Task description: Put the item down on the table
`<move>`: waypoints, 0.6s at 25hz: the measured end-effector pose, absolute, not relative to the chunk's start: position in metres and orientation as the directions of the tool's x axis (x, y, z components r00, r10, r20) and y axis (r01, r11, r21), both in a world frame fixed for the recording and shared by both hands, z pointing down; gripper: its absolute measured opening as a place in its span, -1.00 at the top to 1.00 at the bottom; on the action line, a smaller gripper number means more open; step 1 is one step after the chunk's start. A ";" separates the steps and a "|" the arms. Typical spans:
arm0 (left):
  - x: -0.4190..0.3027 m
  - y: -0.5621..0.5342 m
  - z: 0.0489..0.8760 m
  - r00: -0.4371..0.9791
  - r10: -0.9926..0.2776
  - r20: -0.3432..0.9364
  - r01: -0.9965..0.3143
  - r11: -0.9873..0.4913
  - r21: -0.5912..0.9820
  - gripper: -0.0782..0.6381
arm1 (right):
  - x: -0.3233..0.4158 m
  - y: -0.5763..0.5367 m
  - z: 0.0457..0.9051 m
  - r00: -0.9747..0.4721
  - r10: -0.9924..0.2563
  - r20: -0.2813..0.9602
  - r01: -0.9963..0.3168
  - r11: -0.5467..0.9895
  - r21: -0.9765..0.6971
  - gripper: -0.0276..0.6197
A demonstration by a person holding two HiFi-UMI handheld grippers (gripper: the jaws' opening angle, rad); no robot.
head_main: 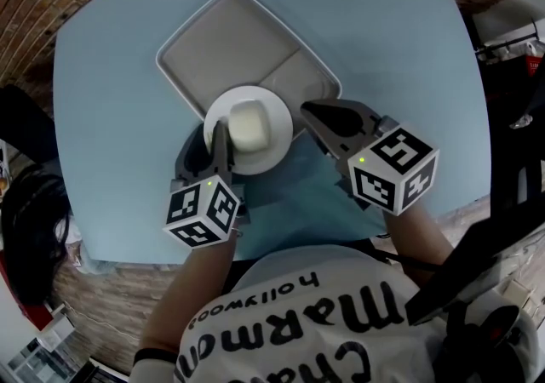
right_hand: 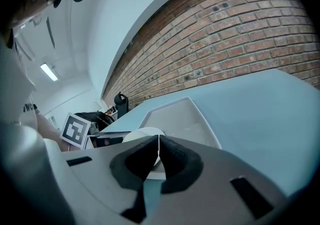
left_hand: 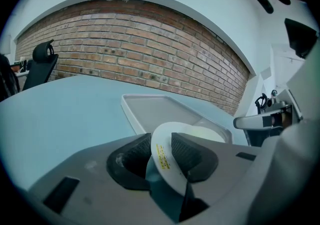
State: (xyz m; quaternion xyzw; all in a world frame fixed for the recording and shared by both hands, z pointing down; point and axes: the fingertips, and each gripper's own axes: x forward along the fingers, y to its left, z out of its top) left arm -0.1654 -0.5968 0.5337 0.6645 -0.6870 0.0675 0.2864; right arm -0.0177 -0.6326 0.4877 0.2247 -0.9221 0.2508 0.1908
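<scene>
Now | left gripper (head_main: 218,136) clamps white plate (head_main: 277,124) by its rim, pale rounded item (head_main: 246,124) riding on it | right gripper (head_main: 307,108) jaws pressed together, empty, just beside plate | grey tray (head_main: 223,42) on blue table (head_main: 111,100)

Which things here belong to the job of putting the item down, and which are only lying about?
Job: round white plate carrying a cream block; left gripper, shut on the plate's rim; light blue table.
Lying about: pale grey rectangular tray; right gripper, shut, empty; black office chair.

Smooth white plate (head_main: 278,122), matt beige plastic tray (head_main: 221,41), smooth pale-blue table (head_main: 111,117), rough brick wall (left_hand: 125,59)
</scene>
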 end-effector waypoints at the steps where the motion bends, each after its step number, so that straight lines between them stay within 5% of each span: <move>1: -0.165 -0.597 0.534 0.050 -0.875 0.482 -0.956 0.098 0.276 0.49 | -0.018 -0.632 0.487 -0.826 -0.318 0.466 -0.509 0.775 -0.374 0.88; 15: -0.162 -0.590 0.518 0.037 -0.890 0.454 -0.999 -0.033 0.017 0.47 | -0.004 -0.626 0.489 -0.753 -0.382 0.536 -0.538 0.826 -0.166 0.88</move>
